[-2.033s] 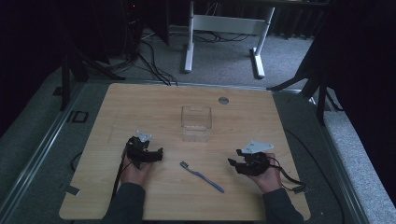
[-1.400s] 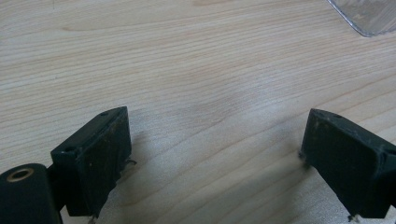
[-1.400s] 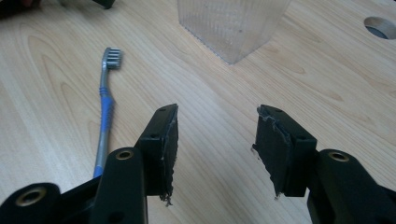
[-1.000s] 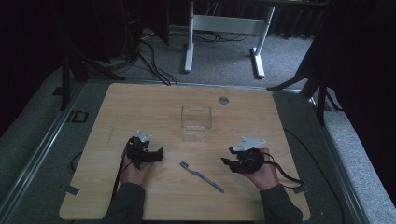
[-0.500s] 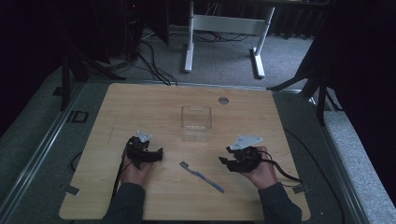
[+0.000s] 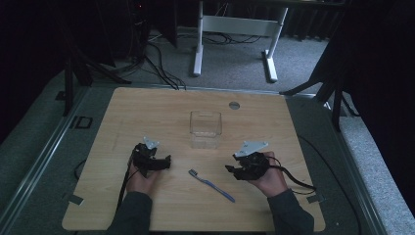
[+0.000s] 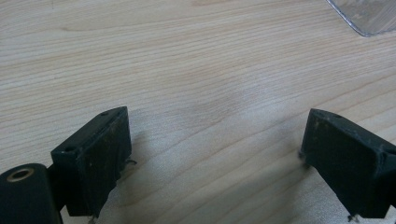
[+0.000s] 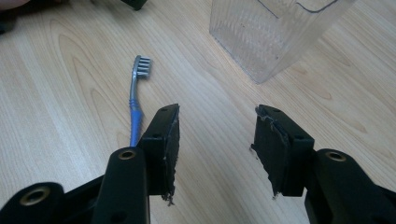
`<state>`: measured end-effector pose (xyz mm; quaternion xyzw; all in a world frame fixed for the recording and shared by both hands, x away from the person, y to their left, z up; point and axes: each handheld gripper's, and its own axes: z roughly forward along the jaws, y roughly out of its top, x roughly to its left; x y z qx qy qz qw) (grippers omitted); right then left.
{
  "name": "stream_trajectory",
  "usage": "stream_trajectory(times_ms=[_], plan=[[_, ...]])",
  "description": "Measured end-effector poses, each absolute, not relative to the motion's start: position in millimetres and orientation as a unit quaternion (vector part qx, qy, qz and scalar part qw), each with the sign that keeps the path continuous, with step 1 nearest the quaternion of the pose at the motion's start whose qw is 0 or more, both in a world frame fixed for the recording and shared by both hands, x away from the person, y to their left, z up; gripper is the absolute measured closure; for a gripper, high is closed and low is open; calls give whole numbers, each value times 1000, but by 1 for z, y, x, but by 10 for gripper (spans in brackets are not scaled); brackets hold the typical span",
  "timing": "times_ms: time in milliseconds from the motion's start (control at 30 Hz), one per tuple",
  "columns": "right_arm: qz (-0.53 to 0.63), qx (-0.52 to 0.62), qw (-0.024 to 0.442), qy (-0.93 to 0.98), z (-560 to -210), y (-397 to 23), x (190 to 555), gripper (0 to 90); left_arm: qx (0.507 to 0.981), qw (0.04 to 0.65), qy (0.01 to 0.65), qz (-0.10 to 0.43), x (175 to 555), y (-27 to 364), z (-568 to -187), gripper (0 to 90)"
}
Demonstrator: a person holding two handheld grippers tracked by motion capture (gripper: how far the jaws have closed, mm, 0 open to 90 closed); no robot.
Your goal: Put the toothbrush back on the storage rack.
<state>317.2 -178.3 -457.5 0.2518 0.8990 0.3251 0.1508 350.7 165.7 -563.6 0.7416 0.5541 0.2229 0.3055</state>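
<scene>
Wood-grain table (image 6: 147, 112); ribbed clear plastic box (image 6: 205, 128); blue toothbrush (image 6: 211, 185).

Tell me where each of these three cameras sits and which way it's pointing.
High view: above the person's side, facing forward and down on the table; both forearms, left gripper, right gripper.
Left gripper view: rides that gripper, over bare wood; open jaws, box corner.
Right gripper view: rides that gripper; open jaws, toothbrush, box.
All three share the box.

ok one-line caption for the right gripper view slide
Open right gripper over the wooden table, blue toothbrush beside its jaw, clear container ahead.
</scene>
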Motion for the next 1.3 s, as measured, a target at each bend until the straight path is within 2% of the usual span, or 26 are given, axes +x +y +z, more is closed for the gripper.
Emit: stream_trajectory(times_ms=[833, 1300], plan=[[307, 221, 151, 913, -451, -147, 321, 501, 742, 306, 554, 223, 351, 166, -564, 85], [298, 215, 132, 921, -454, -129, 328, 496, 742, 305, 554, 223, 351, 166, -564, 85]])
